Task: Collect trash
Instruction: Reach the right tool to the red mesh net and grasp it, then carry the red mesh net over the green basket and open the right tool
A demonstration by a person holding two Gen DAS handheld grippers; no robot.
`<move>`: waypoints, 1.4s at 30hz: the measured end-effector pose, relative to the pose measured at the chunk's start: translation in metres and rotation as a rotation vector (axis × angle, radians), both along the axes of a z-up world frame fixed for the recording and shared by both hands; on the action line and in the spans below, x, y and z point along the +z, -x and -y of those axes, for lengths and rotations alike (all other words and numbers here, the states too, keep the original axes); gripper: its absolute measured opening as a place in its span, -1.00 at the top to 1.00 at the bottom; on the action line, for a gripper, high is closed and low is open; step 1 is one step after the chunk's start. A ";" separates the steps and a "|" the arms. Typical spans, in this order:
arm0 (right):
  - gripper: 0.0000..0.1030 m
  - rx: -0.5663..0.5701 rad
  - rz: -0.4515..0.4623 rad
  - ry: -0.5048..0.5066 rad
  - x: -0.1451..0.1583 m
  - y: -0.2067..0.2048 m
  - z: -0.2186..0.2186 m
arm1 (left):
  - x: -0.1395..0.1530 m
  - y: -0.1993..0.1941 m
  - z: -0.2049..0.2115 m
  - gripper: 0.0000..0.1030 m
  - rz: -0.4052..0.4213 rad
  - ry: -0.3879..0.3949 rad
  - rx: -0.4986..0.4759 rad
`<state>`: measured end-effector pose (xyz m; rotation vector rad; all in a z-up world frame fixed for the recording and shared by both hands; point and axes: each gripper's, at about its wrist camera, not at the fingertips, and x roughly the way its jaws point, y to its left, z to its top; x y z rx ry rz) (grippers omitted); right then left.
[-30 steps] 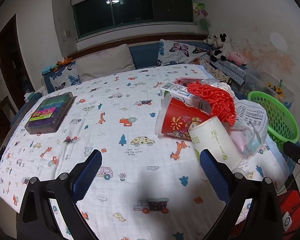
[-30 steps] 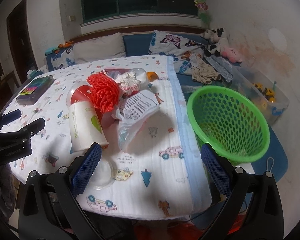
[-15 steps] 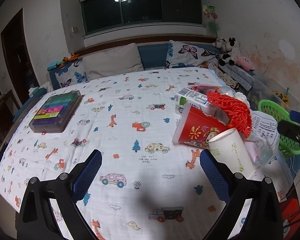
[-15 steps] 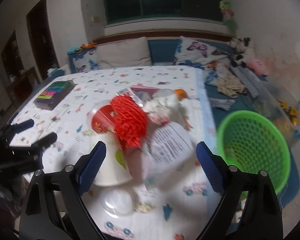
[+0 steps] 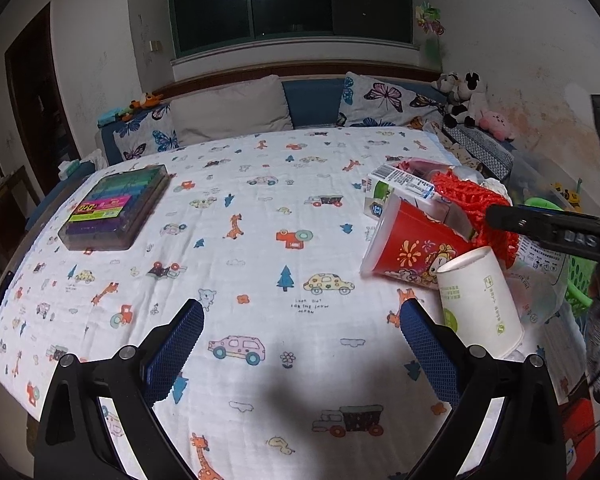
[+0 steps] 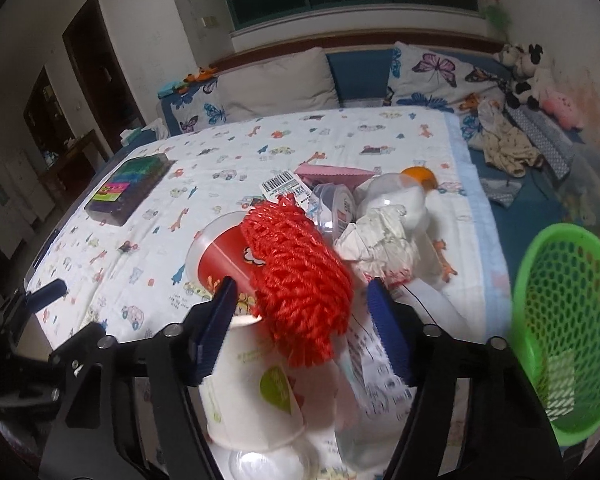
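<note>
A pile of trash lies at the right side of the printed bedsheet: a red foam net [image 6: 300,272], a red paper cup [image 6: 220,258] on its side, a white paper cup [image 6: 256,396], crumpled paper [image 6: 380,236], a clear plastic bag [image 6: 372,364] and a carton [image 5: 404,184]. My right gripper [image 6: 302,322] is open, its pads on either side of the red net's near end. It shows from the side in the left wrist view [image 5: 548,230]. My left gripper [image 5: 300,344] is open and empty over bare sheet, left of the white cup [image 5: 480,304].
A green mesh basket [image 6: 568,320] stands off the bed's right edge. A box of coloured pens [image 5: 116,208] lies at the sheet's far left. Pillows and plush toys line the back. The left gripper appears at the right wrist view's lower left [image 6: 40,296].
My right gripper has moved left from the basket side and forward onto the trash pile, its jaws narrowing around the red net. The left gripper has drawn back slightly, staying open.
</note>
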<state>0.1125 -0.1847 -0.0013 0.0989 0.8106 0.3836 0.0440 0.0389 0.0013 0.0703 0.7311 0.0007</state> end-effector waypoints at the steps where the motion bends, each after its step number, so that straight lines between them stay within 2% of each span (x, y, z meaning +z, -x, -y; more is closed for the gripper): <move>1: -0.10 0.005 -0.011 -0.008 -0.003 -0.003 -0.001 | 0.000 0.000 -0.001 -0.85 0.001 0.000 0.001; 4: 0.03 0.013 -0.019 -0.006 -0.006 -0.007 -0.003 | -0.001 0.001 -0.002 -0.85 -0.001 0.007 0.003; 9: 0.12 0.022 0.001 -0.015 0.001 0.000 -0.002 | -0.005 0.000 -0.006 -0.85 -0.026 0.040 0.001; 24: 0.14 0.016 0.142 -0.074 0.058 0.041 0.016 | 0.003 0.010 0.007 -0.85 -0.001 0.066 -0.049; 31: 0.14 -0.051 0.174 -0.061 0.068 0.059 0.046 | 0.005 0.010 0.022 -0.85 -0.009 0.088 -0.089; 42: 0.14 -0.211 0.181 -0.009 0.057 0.088 0.110 | 0.002 0.004 0.047 -0.85 -0.051 0.134 -0.144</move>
